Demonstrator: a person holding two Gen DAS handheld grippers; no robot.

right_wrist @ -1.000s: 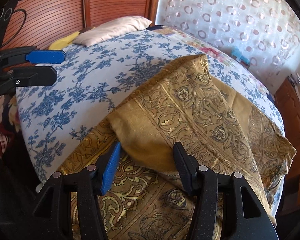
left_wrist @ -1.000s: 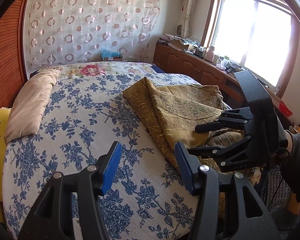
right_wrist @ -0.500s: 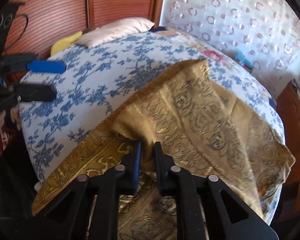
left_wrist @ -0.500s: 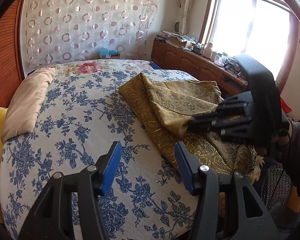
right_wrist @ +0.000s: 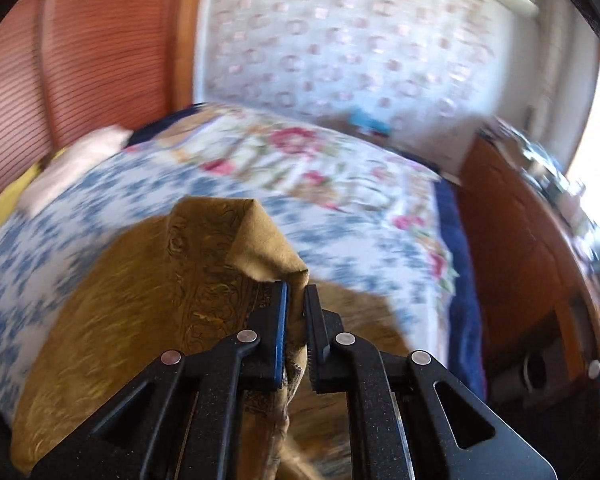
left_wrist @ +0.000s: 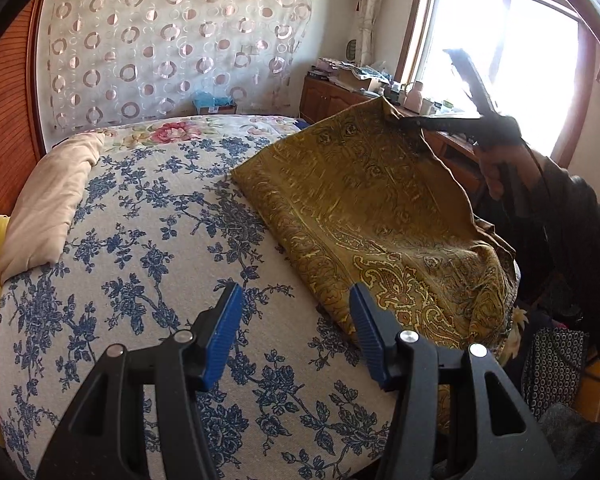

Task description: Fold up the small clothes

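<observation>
Mustard paisley cloth (right_wrist: 148, 320) pinched in right gripper (right_wrist: 296, 320) — lifted off bed (left_wrist: 140, 240), left gripper (left_wrist: 296, 336) half-open, empty

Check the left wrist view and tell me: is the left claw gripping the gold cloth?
No. The left claw hangs open over the floral bedspread, its blue pads clear of the gold cloth.

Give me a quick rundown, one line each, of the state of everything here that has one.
Mustard paisley cloth: one edge lifted off the bed, the rest lying rumpled on it.
Right tool: shut on the cloth's edge, raised.
Left tool: open, empty, above the bed.
Floral bedspread: spread flat.
Beige pillow: lying at the bed's edge.
Circle-print curtain: drawn.
</observation>
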